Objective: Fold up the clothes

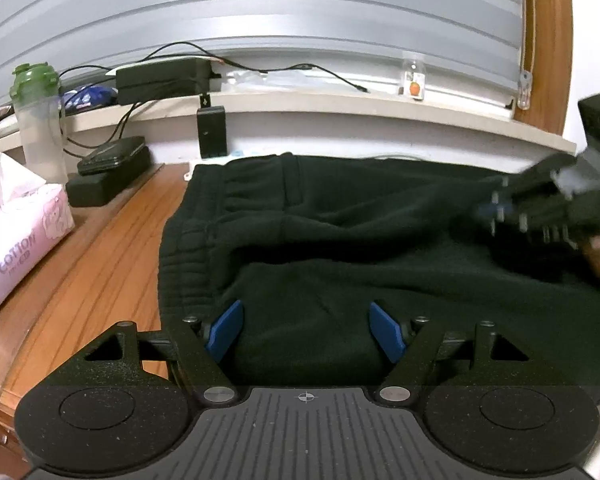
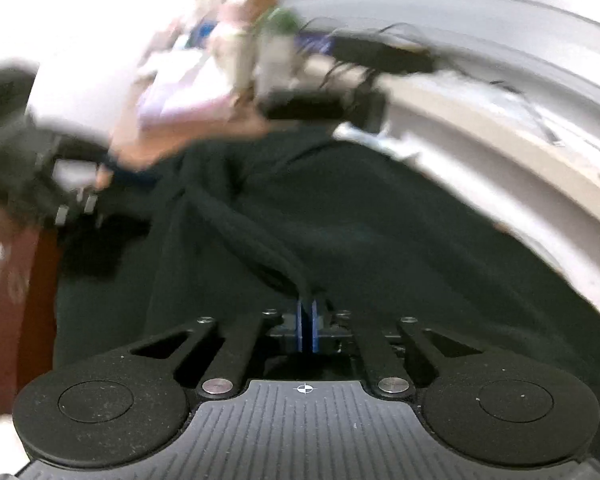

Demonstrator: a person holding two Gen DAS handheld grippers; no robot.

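Broadly, a wooden table [image 1: 100, 264] runs from the near left toward a white wall with a pale ledge [image 1: 340, 104] at the far side, under horizontal blinds [image 1: 260, 8]. Spread over most of the table's right part lies the dark green garment [image 1: 340, 240], a thick fleecy piece with its ribbed, gathered band on the left side, beside the bare wood; a soft fold crosses it from left to right. In the right wrist view, which is heavily blurred, the same garment [image 2: 380, 240] fills the middle, with a raised ridge of fabric running down toward the camera.

The left gripper [image 1: 306, 330] sits low over the near edge of the garment, its blue pads [image 1: 226, 330] spread wide with only cloth beneath them and nothing pinched. The right gripper [image 2: 308, 326] has its blue pads [image 2: 300, 326] pressed together, clamped on that ridge of fabric; from the left wrist view it shows as a blur at the far right [image 1: 548, 208].

Left of the garment stand a pink tissue box [image 1: 24, 240], a clear bottle with a green lid [image 1: 40, 120], a black case [image 1: 112, 172] and a black charger block [image 1: 212, 132] against the wall. On the ledge lie a black adapter with cables [image 1: 164, 78] and a small clear jar [image 1: 414, 78].
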